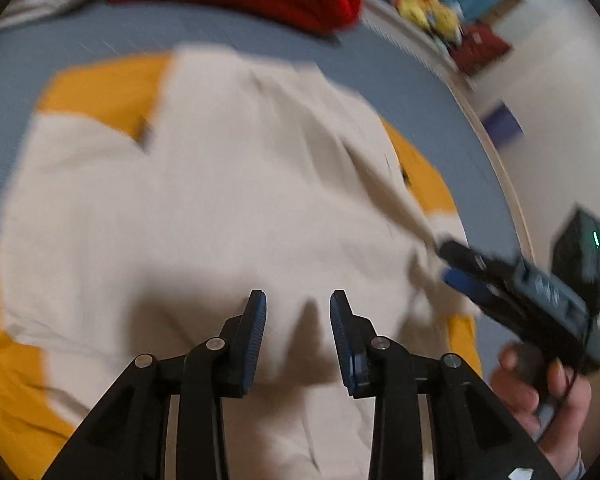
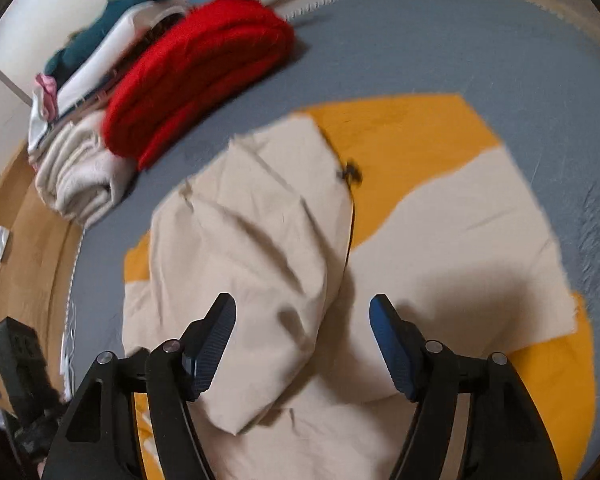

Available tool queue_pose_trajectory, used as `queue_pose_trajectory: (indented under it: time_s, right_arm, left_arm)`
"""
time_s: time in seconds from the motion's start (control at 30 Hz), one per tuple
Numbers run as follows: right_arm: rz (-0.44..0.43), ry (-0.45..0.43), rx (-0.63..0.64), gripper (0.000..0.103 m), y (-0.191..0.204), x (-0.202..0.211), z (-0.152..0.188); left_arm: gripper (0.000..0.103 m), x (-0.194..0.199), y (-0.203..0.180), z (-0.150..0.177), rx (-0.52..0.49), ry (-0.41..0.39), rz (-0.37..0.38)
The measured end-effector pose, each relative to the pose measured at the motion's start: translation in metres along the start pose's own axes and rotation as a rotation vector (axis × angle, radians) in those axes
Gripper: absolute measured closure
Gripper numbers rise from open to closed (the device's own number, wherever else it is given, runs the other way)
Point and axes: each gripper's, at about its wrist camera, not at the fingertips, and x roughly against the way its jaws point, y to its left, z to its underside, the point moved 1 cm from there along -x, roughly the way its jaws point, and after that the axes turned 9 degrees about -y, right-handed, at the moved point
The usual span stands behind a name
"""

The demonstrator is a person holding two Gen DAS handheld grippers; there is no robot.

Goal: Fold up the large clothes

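A large beige and mustard-yellow garment (image 1: 220, 184) lies spread on the grey surface (image 1: 400, 80), with one beige part folded over its middle (image 2: 256, 240). My left gripper (image 1: 298, 314) hangs open just above the beige cloth, and nothing is between its fingers. At the garment's right edge in the left wrist view, my right gripper (image 1: 446, 262) is held by a hand (image 1: 540, 388); its jaws stand apart beside a raised beige fold. Seen from its own camera, the right gripper (image 2: 302, 312) is wide open over the folded beige part and holds no cloth.
A folded red knit (image 2: 196, 76) lies at the far side, next to a cream folded pile (image 2: 76, 184) and white and teal clothes (image 2: 100, 48). A wooden rim (image 1: 504, 176) borders the grey surface (image 2: 460, 40). Yellow toys (image 1: 428, 4) sit beyond it.
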Motion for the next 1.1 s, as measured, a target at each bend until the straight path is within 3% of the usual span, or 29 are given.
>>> queue_pose_trajectory:
  time_s: [0.07, 0.13, 0.17, 0.2, 0.23, 0.33, 0.4, 0.43, 0.5, 0.57, 0.63, 0.77, 0.87, 0.93, 1.0, 1.07, 1.1]
  right_arm:
    - [-0.004, 0.039, -0.05, 0.036, -0.008, -0.011, 0.005]
    - [0.0, 0.068, -0.099, 0.061, -0.02, -0.019, 0.013]
    - [-0.012, 0.083, -0.125, 0.089, -0.025, -0.024, 0.014]
    - [-0.029, 0.091, -0.137, 0.098, -0.025, -0.028, 0.016]
    - [-0.046, 0.094, -0.153, 0.1, -0.025, -0.031, 0.018]
    - [-0.022, 0.075, -0.165, 0.101, -0.03, -0.028, 0.02]
    - [0.061, 0.101, -0.167, 0.1, -0.04, -0.033, 0.023]
    - [0.091, 0.108, -0.162, 0.1, -0.043, -0.034, 0.024]
    - [0.168, 0.113, -0.144, 0.086, -0.046, -0.035, 0.027]
    - [0.19, 0.113, -0.097, 0.083, -0.038, -0.035, 0.028]
    - [0.223, 0.07, -0.05, 0.077, -0.029, -0.028, 0.027]
    - [0.27, -0.12, 0.052, 0.076, -0.002, 0.005, 0.02]
    - [0.204, -0.197, 0.12, 0.075, 0.015, 0.022, 0.017]
    - [0.121, -0.167, 0.134, 0.073, 0.023, 0.016, 0.02]
    - [0.039, -0.024, 0.127, 0.069, 0.026, -0.011, 0.029]
    - [0.094, 0.14, 0.128, 0.069, 0.016, -0.042, 0.048]
    - [0.119, 0.16, 0.131, 0.069, 0.014, -0.046, 0.053]
  left_arm:
    - [0.073, -0.021, -0.006, 0.009, -0.001, 0.078, 0.0]
    - [0.073, -0.042, -0.005, 0.025, -0.024, 0.167, -0.065]
    - [0.073, -0.044, -0.008, 0.026, -0.034, 0.163, -0.07]
    - [0.073, -0.043, -0.009, 0.026, -0.045, 0.159, -0.071]
    - [0.073, -0.041, -0.011, 0.025, -0.045, 0.164, -0.062]
    - [0.073, -0.031, -0.016, 0.012, -0.042, 0.135, -0.03]
    - [0.073, -0.015, -0.002, 0.01, -0.036, 0.092, -0.034]
    - [0.073, -0.011, 0.004, 0.005, -0.022, 0.067, -0.046]
    - [0.073, -0.01, 0.017, 0.003, 0.005, 0.045, -0.087]
    - [0.074, -0.014, 0.032, 0.005, 0.019, 0.068, -0.171]
    - [0.077, -0.015, 0.038, 0.009, 0.022, 0.087, -0.219]
    - [0.077, 0.004, 0.035, 0.004, 0.025, 0.03, -0.184]
    - [0.077, 0.012, 0.03, 0.001, 0.014, -0.009, -0.171]
    - [0.077, 0.014, 0.027, -0.005, 0.025, -0.026, -0.163]
    - [0.077, 0.015, 0.026, -0.01, 0.03, -0.044, -0.157]
    - [0.077, 0.021, 0.025, -0.01, 0.015, -0.069, -0.157]
    - [0.077, 0.027, 0.025, -0.011, -0.001, -0.089, -0.162]
